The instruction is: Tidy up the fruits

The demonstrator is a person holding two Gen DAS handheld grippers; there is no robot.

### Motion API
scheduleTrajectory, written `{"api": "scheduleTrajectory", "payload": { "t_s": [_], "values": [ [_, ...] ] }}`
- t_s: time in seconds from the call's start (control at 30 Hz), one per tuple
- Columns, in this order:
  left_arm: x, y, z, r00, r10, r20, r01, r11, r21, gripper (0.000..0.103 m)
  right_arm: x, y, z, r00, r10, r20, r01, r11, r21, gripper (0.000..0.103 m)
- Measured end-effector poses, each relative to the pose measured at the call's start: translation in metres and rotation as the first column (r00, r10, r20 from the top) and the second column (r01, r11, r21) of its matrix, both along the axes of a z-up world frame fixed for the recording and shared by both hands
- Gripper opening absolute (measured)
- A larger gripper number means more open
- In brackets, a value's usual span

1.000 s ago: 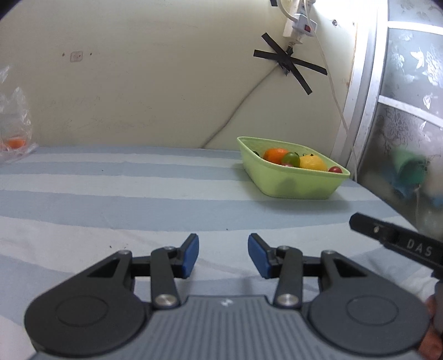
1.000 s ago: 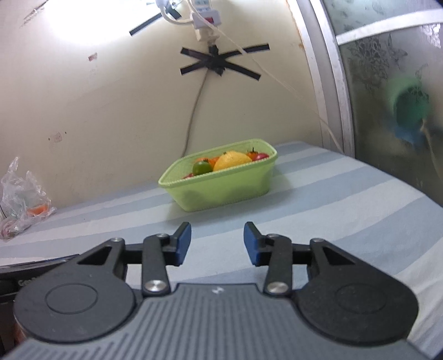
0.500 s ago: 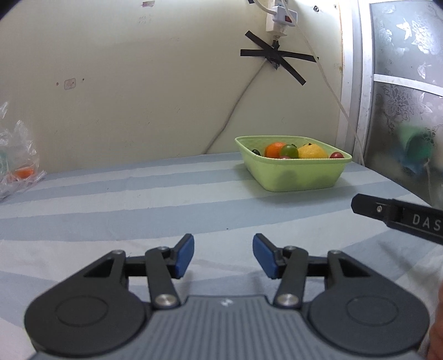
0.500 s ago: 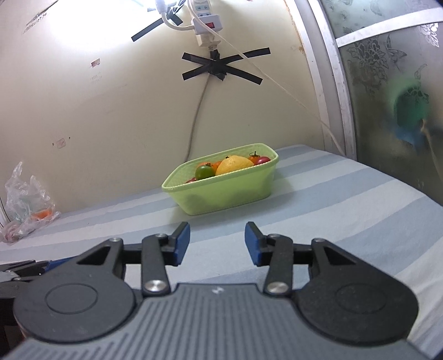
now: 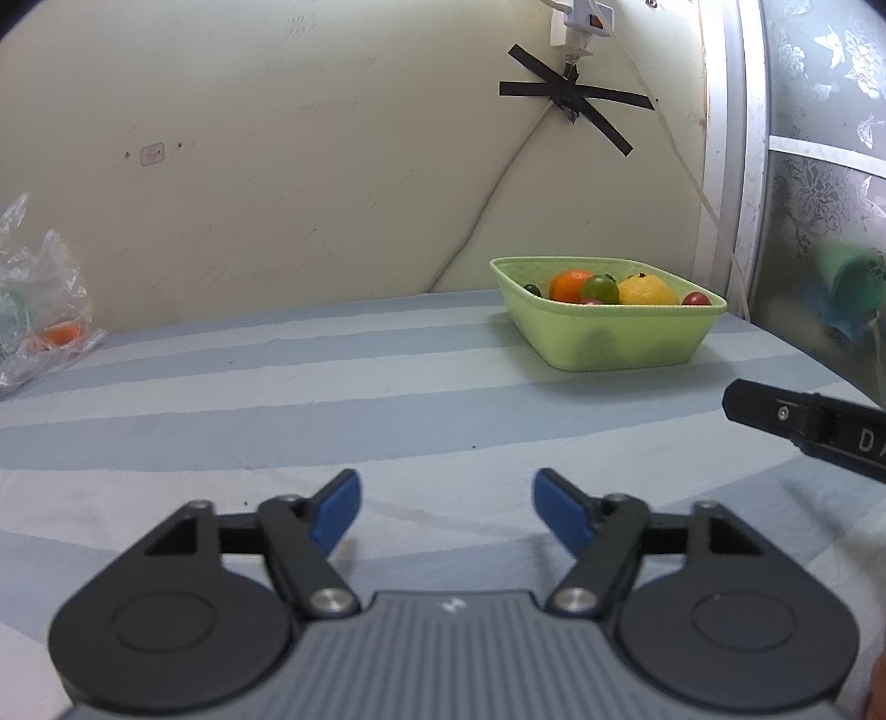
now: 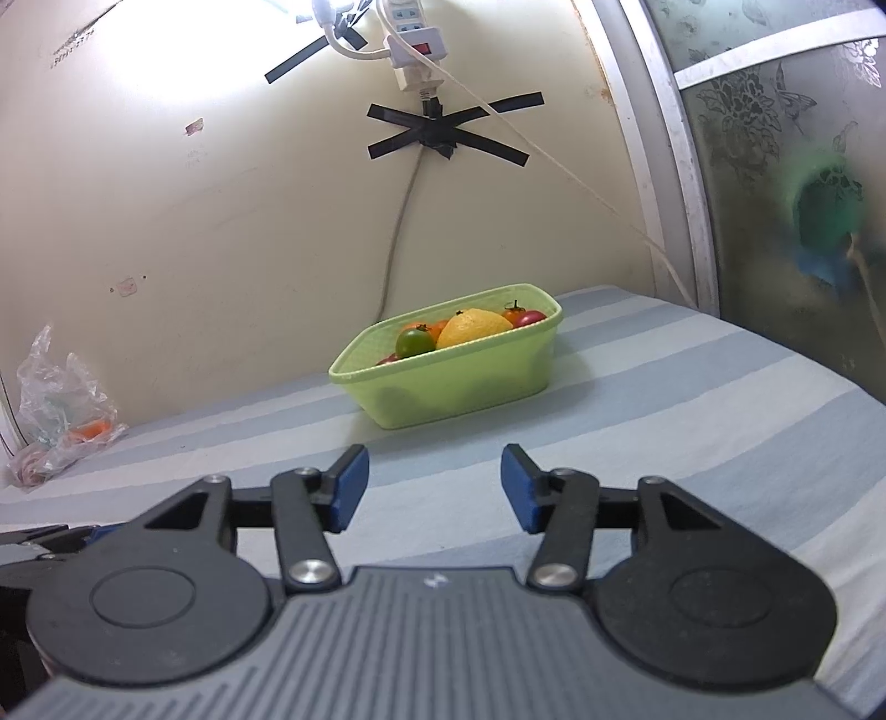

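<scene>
A light green basket point(image 5: 626, 343) point(image 6: 459, 382) stands on the striped cloth by the wall. It holds an orange point(image 5: 570, 283), a green tomato point(image 5: 601, 289) point(image 6: 415, 342), a yellow lemon point(image 5: 648, 291) point(image 6: 476, 327) and small red tomatoes point(image 5: 696, 299) point(image 6: 526, 317). My left gripper point(image 5: 446, 501) hovers over the cloth well short of the basket, its jaws opening with nothing between them. My right gripper point(image 6: 432, 479) faces the basket from nearer, its jaws also opening and empty. A finger of the right gripper point(image 5: 803, 423) shows at the right edge of the left wrist view.
A crumpled clear plastic bag point(image 5: 39, 315) point(image 6: 61, 410) with an orange fruit inside lies at the far left by the wall. A taped cable point(image 5: 565, 99) and power strip point(image 6: 410, 50) hang on the wall. A patterned glass door point(image 5: 819, 194) bounds the right side.
Both grippers' blue-padded jaws have spread wider apart. The left wrist view has rolled level and the wall fittings sit lower in it. The right hand has stayed put.
</scene>
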State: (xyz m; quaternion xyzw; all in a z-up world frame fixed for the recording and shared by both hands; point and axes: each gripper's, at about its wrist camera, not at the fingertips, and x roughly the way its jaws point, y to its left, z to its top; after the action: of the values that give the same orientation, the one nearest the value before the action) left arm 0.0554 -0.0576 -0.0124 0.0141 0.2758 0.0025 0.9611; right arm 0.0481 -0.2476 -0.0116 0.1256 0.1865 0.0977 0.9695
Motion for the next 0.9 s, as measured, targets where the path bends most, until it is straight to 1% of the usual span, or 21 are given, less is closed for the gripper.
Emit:
{"api": "scheduleTrajectory", "payload": {
  "t_s": [0.03,0.07,0.2,0.33,0.4,0.47,0.67,0.8,0.9],
  "values": [
    [-0.0009,-0.0006,0.0004,1.000,0.001,0.006,-0.001,1.000,0.005,0.082,0.0002,-0.0002,-0.0001,1.000,0.003,0.000,-0.003,1.000,0.000,0.056],
    [-0.0016,-0.0015,0.0006,1.000,0.001,0.012,-0.001,1.000,0.011,0.084,0.0003,-0.0005,-0.0001,1.000,0.004,0.001,-0.004,1.000,0.000,0.056],
    [-0.0045,-0.0057,0.0012,1.000,-0.002,0.029,0.001,0.999,0.042,0.085,0.0004,-0.0031,-0.0003,1.000,0.009,0.004,-0.009,1.000,0.008,0.057],
    [-0.0040,-0.0079,0.0013,1.000,-0.005,0.028,0.003,0.998,0.057,0.085,0.0010,-0.0051,-0.0002,1.000,0.014,0.003,-0.014,1.000,0.015,0.057],
    [-0.0034,-0.0087,0.0013,1.000,-0.007,0.024,0.006,0.998,0.060,0.087,0.0011,-0.0055,-0.0003,1.000,0.014,0.004,-0.014,1.000,0.016,0.057],
    [-0.0028,-0.0096,0.0014,1.000,-0.009,0.019,0.008,0.998,0.065,0.095,0.0009,-0.0062,-0.0004,1.000,0.016,0.006,-0.016,1.000,0.019,0.057],
    [-0.0037,-0.0103,0.0012,0.999,-0.018,0.026,0.016,0.997,0.073,0.100,0.0012,-0.0062,-0.0005,1.000,0.018,0.005,-0.018,1.000,0.024,0.057],
    [-0.0025,-0.0094,0.0012,1.000,-0.026,0.015,0.025,0.997,0.067,0.103,0.0013,-0.0064,-0.0005,1.000,0.018,0.004,-0.018,1.000,0.024,0.057],
    [0.0000,-0.0100,0.0002,0.999,-0.044,-0.005,0.045,0.997,0.063,0.103,0.0010,-0.0062,-0.0008,1.000,0.016,0.003,-0.017,1.000,0.025,0.058]
  ]
}}
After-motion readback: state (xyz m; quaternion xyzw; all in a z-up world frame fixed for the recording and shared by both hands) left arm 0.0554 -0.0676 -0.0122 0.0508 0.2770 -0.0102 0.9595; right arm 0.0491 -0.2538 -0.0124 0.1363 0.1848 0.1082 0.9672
